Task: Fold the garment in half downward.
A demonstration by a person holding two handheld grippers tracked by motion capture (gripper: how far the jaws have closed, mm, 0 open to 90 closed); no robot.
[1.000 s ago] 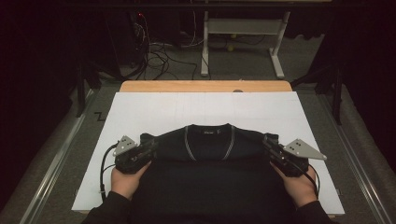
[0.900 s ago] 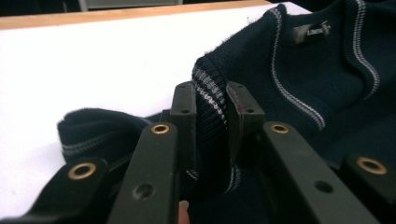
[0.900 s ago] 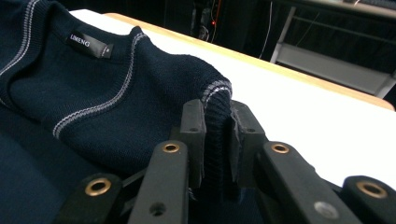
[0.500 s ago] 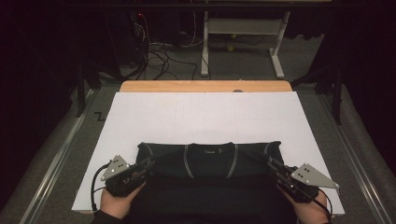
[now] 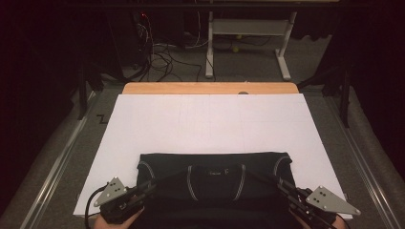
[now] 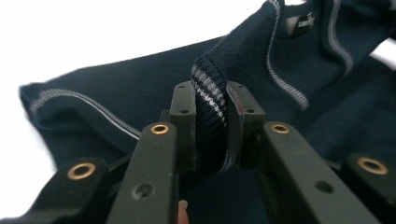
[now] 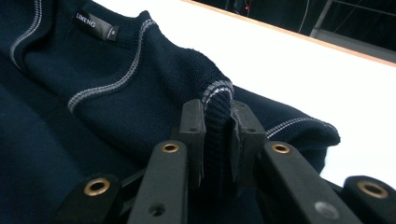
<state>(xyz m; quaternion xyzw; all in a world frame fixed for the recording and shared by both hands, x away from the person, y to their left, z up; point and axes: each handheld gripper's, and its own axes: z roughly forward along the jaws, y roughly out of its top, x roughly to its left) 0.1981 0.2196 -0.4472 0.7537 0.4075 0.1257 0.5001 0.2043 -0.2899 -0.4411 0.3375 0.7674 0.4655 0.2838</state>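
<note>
High view: my left tongs (image 5: 143, 192) clamped on ribbed striped hem of navy sweater (image 5: 215, 176) | sweater flat at near edge of white worktop (image 5: 210, 124), neck label reads "LIKENG" (image 7: 94, 24) | my right tongs (image 5: 285, 190) clamped on hem too

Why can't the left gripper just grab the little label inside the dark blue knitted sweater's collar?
Probably it can't yet: the left gripper is clamped on the dark blue knitted sweater's striped edge. The label itself lies uncovered.

Beyond the white-covered table (image 5: 210, 121) with its wooden far edge (image 5: 210, 88), grey carpet (image 5: 248, 67), tangled cables (image 5: 162, 52) and a white metal stand (image 5: 246, 33) are seen in darkness.
</note>
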